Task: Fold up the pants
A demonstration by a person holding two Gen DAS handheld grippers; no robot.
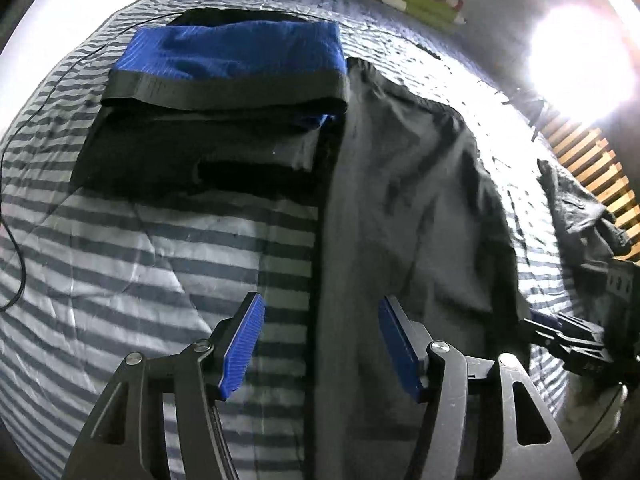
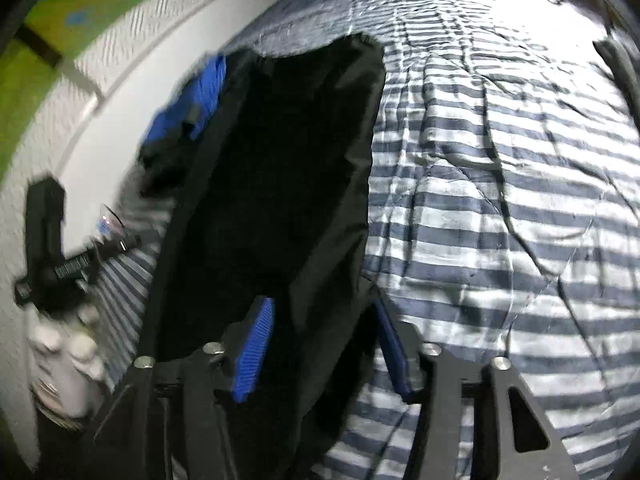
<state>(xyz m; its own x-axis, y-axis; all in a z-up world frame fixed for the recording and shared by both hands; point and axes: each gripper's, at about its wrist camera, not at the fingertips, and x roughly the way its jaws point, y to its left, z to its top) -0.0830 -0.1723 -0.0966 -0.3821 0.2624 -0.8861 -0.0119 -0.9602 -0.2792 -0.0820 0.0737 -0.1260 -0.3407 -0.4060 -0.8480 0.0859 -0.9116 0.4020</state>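
The bed point(image 1: 120, 240), under a blue-and-white striped cover, filled both views and carried everything. On it the dark grey pants point(image 1: 400, 200) lay stretched out lengthwise, apparently already doubled leg over leg into one long strip, waistband at the far end; that reading is a judgement, since the cloth was dark and the right view blurred. Beside them, touching their far left edge, sat a stack of folded garments point(image 1: 224, 92) with a blue piece on top, which suggested other items were finished. What seemed left was folding the strip across its length and setting it on or near the stack.

The left tongs point(image 1: 320, 344) stood well open above the pants' left edge, with nothing between the pads. The right tongs point(image 2: 324, 348) hung over the near end of the pants with a clear gap showing; cloth lay beneath them, but neither pad pressed on it.
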